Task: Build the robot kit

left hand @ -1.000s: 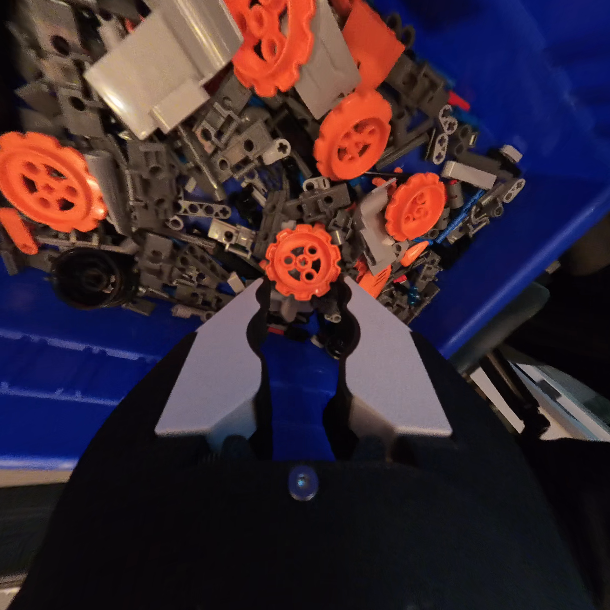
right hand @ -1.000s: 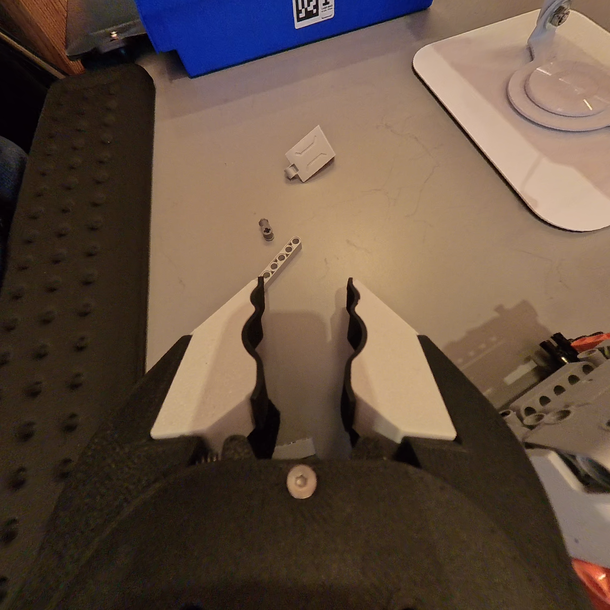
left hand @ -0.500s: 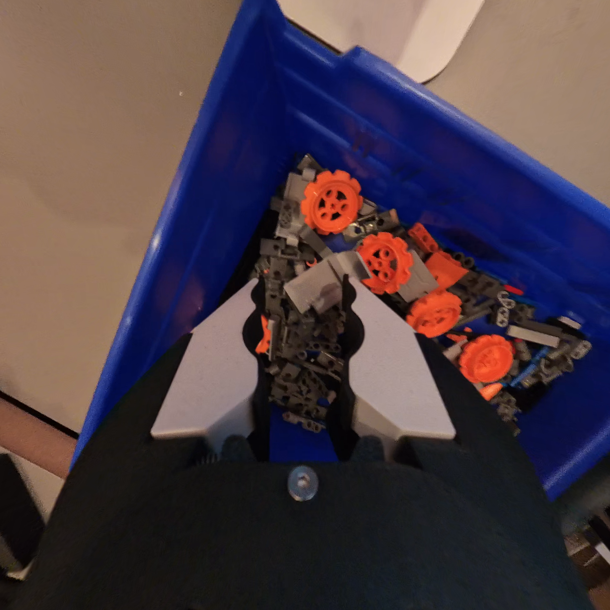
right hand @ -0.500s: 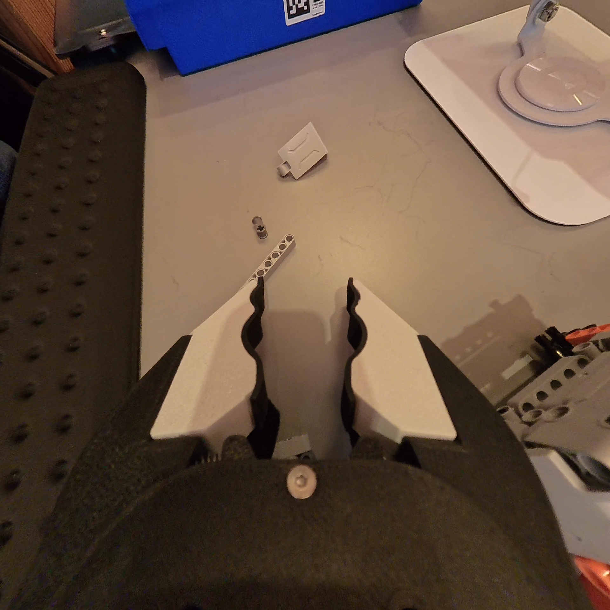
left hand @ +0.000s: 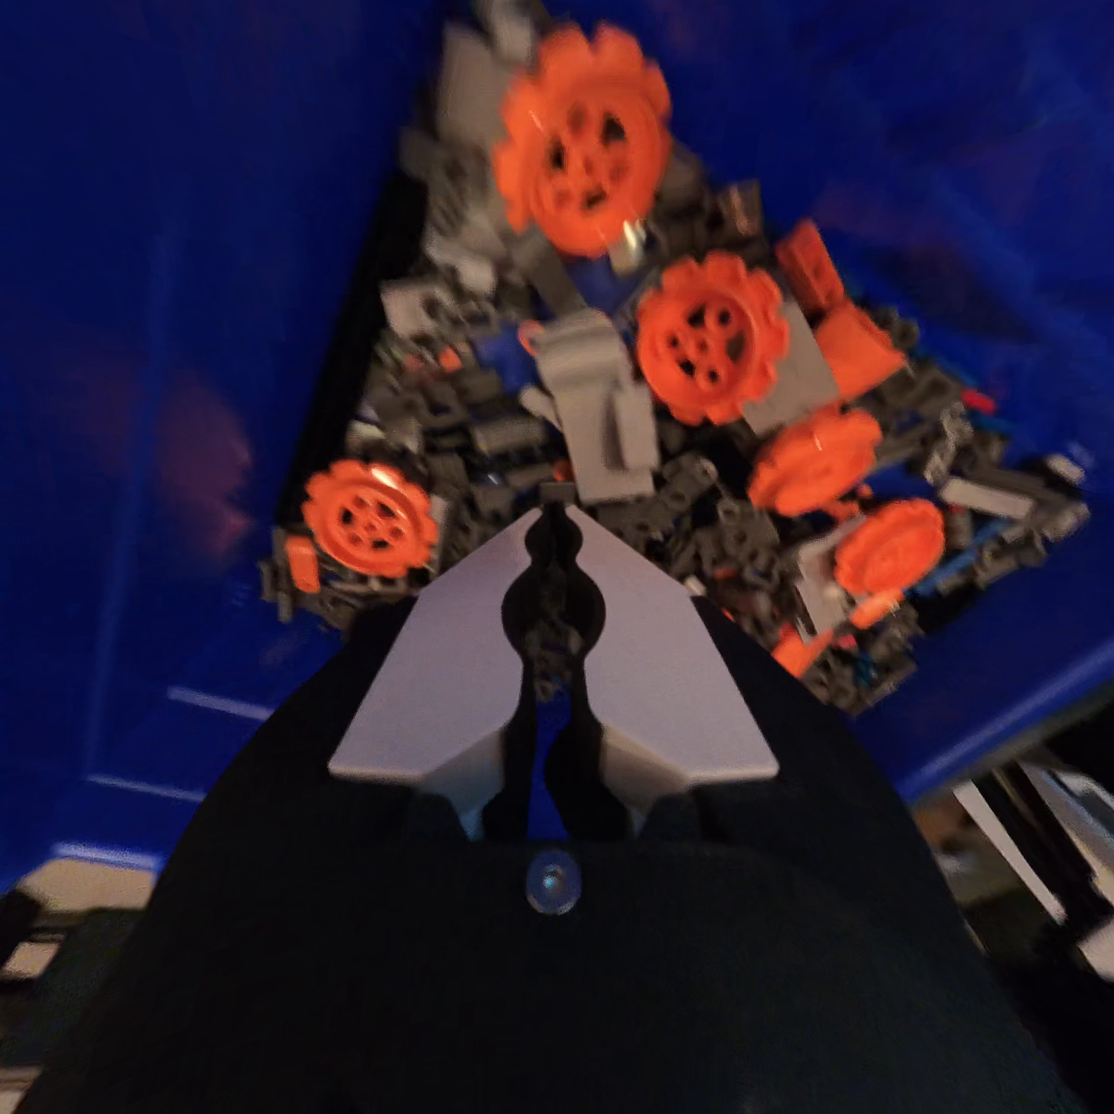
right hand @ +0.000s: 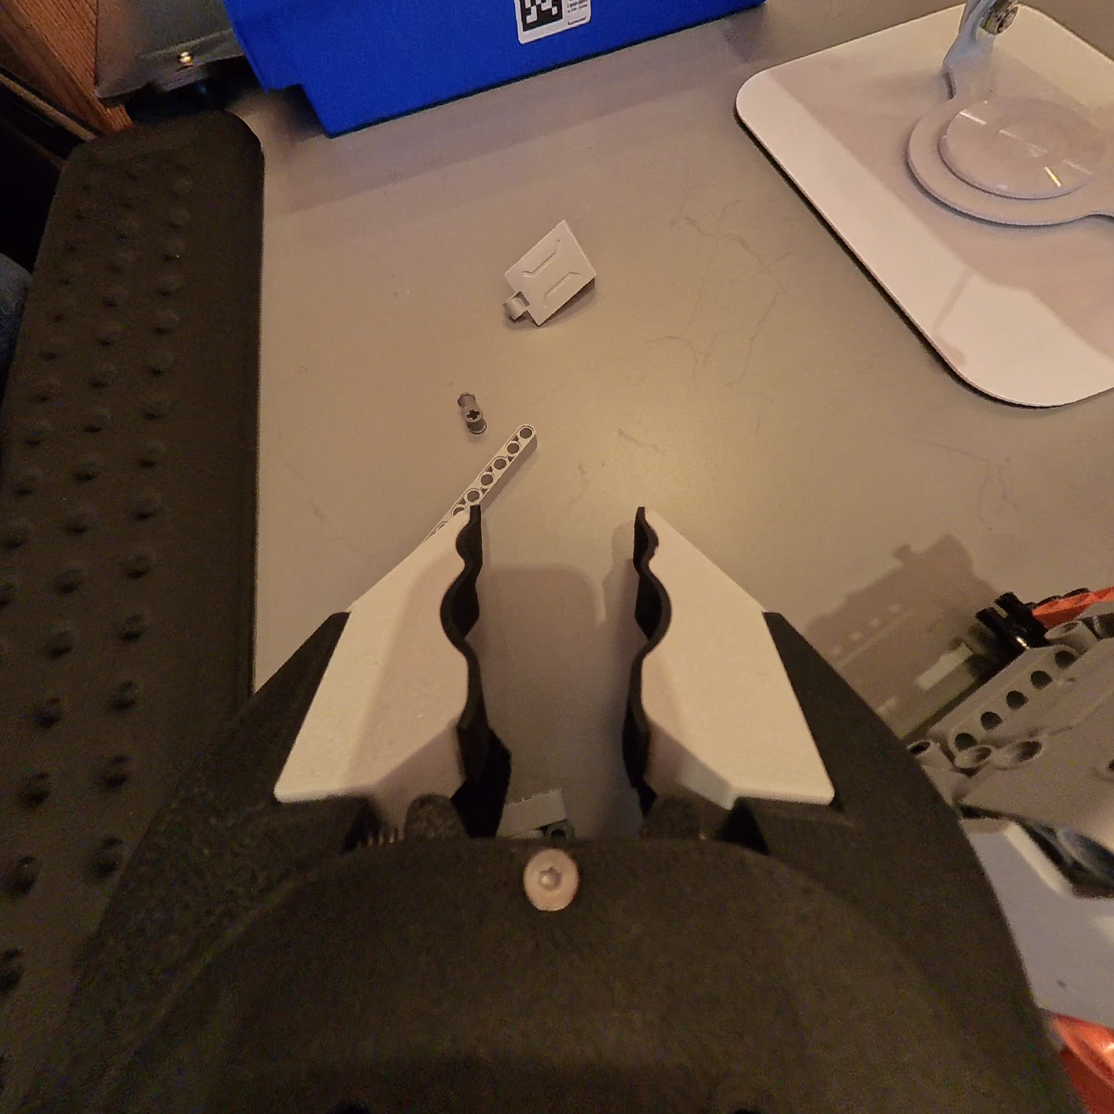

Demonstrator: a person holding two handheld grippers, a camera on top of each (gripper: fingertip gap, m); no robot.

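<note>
In the left wrist view my left gripper [left hand: 557,512] is down inside a blue bin [left hand: 151,361], over a pile of grey building pieces and several orange toothed wheels [left hand: 582,151]. Its pads are together, with a small dark grey piece [left hand: 557,491] pinched at the very tips; the view is blurred. In the right wrist view my right gripper [right hand: 557,518] is open and holds nothing above the grey table [right hand: 753,482]. A light grey beam with holes [right hand: 503,464] lies by its left fingertip, with a small grey pin connector [right hand: 472,415] just beyond.
A light grey flat panel [right hand: 551,274] lies farther out on the table. A black studded mat [right hand: 120,422] runs along the left. The blue bin [right hand: 422,54] stands at the back, a white lamp base [right hand: 964,211] at the back right, and a part-built grey model [right hand: 1025,711] at the right. Spacing between my two grippers at the tips: around 40 cm. My right gripper is the nearer one to the small grey pin connector [right hand: 472,415]: about 5 cm, against 35 cm.
My left gripper rose above the bin with its jaws open, then came back down close to the pile and shut, with a small grey piece at the tips. My right gripper stayed open, barely moving.
</note>
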